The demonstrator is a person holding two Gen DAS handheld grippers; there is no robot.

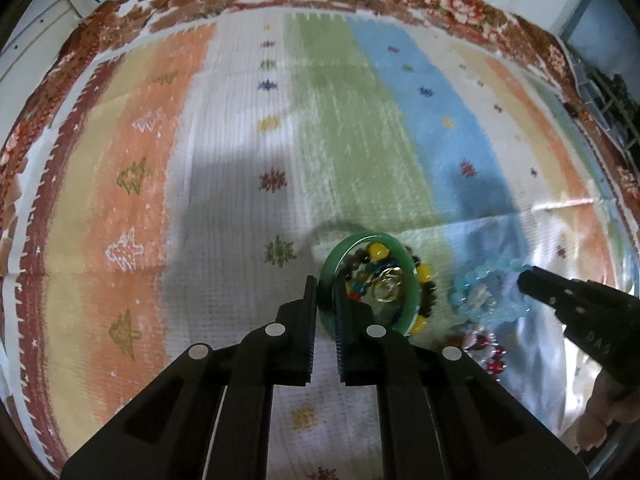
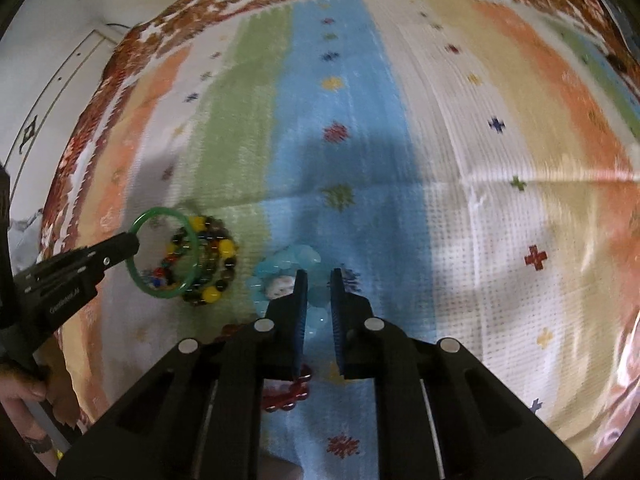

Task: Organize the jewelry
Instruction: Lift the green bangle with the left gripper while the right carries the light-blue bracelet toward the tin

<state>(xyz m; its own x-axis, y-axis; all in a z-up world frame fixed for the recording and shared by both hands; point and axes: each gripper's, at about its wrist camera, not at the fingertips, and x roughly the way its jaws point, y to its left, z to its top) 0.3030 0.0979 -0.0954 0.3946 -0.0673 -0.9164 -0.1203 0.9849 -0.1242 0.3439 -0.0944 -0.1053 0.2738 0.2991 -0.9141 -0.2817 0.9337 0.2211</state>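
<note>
Your left gripper [image 1: 326, 292] sits at lower centre of the left wrist view, jaws drawn in on the rim of the green bangle [image 1: 412, 276]; the right wrist view shows the same bangle [image 2: 138, 276] pinched at its left edge and tilted up off the striped cloth [image 1: 160, 160]. Beneath and behind the bangle lies a multicoloured beaded bracelet [image 2: 224, 248] with yellow and dark beads, at left of centre in that view. Your right gripper [image 2: 319, 280], lower centre, has its jaws nearly together on the pale blue beaded bracelet [image 2: 280, 264]; blue beads show between the pads. A red beaded bracelet [image 2: 288, 396] lies on the cloth just below, partly hidden by the gripper body.
</note>
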